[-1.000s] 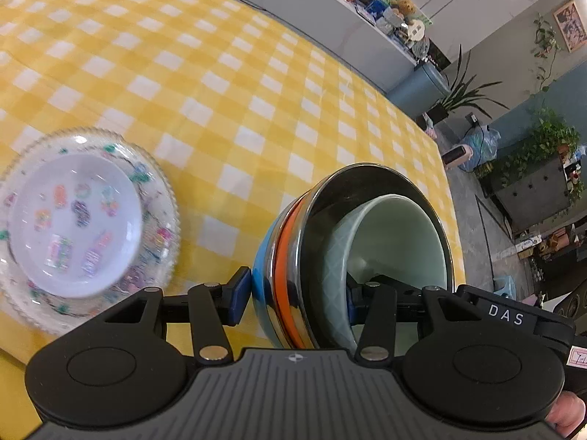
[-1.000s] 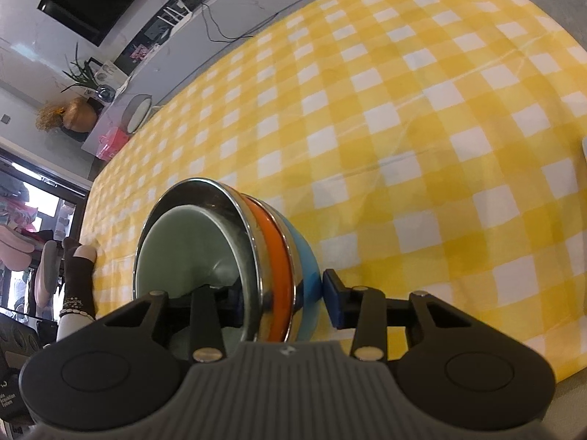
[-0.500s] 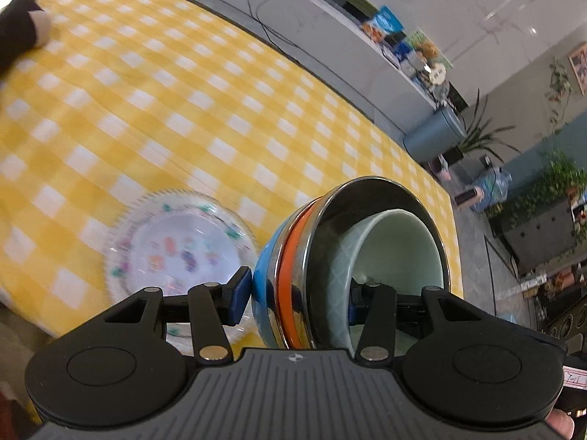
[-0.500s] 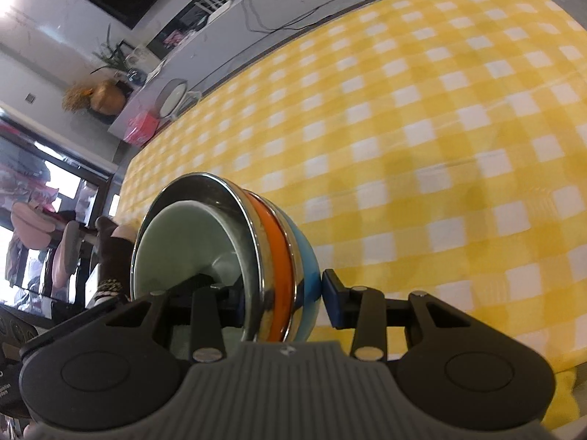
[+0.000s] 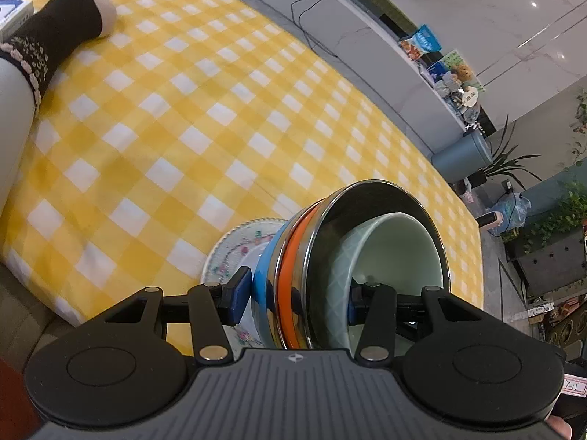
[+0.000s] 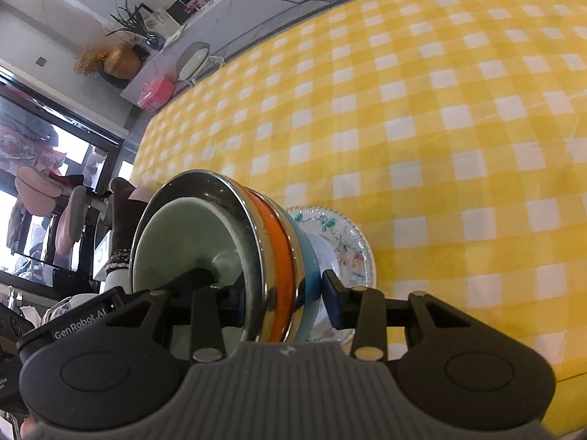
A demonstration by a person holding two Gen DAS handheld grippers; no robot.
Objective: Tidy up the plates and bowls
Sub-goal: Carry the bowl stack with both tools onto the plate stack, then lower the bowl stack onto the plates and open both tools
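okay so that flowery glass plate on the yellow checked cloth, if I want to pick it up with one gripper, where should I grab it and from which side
Take the plate by its beaded rim, on the side away from the stack of bowls that hangs just over it. It lies flat and shallow on the cloth, so probably come in low from the open cloth side, with one finger slid under the edge and one on top.

The stack of bowls [image 5: 352, 278] conceals most of the floral plate [image 5: 238, 245] behind it. The lower rims of the stack are covered by each tool body. Shelf items beyond the table [image 5: 183, 117] are too small to identify.
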